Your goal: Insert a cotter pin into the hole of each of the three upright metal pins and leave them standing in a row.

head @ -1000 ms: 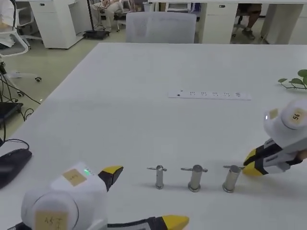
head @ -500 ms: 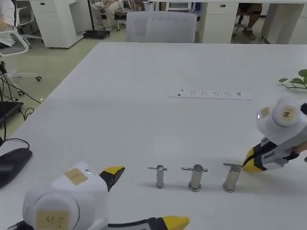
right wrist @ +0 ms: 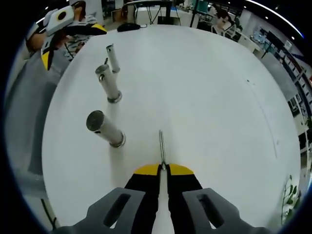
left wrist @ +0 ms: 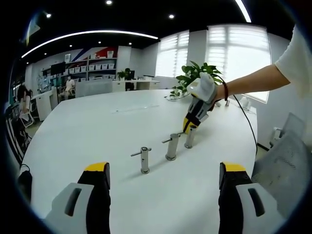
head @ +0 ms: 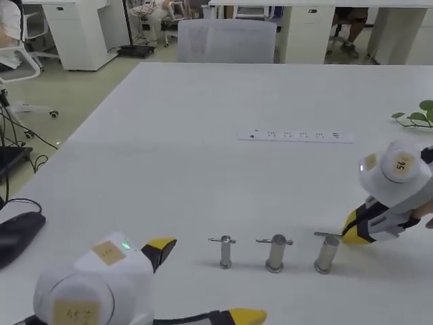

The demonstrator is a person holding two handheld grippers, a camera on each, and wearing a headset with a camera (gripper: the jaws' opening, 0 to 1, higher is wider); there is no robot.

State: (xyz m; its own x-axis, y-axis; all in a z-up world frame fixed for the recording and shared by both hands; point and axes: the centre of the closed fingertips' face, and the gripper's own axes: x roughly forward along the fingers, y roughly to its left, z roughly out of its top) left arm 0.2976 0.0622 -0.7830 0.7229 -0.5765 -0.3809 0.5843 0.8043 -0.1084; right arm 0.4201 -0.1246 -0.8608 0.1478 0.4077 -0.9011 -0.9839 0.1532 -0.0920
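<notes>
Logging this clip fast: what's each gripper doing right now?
Left gripper: open, holding nothing.
Right gripper: closed on a cotter pin.

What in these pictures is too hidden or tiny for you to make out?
- Head view: whether the cotter pin sits in the hole of the rightmost metal pin; too small to see.
- Head view: the left gripper, cut off by the bottom edge.
- Head view: the plant, cut off by the right edge.
- Head view: the power strip, sockets blurred.
</notes>
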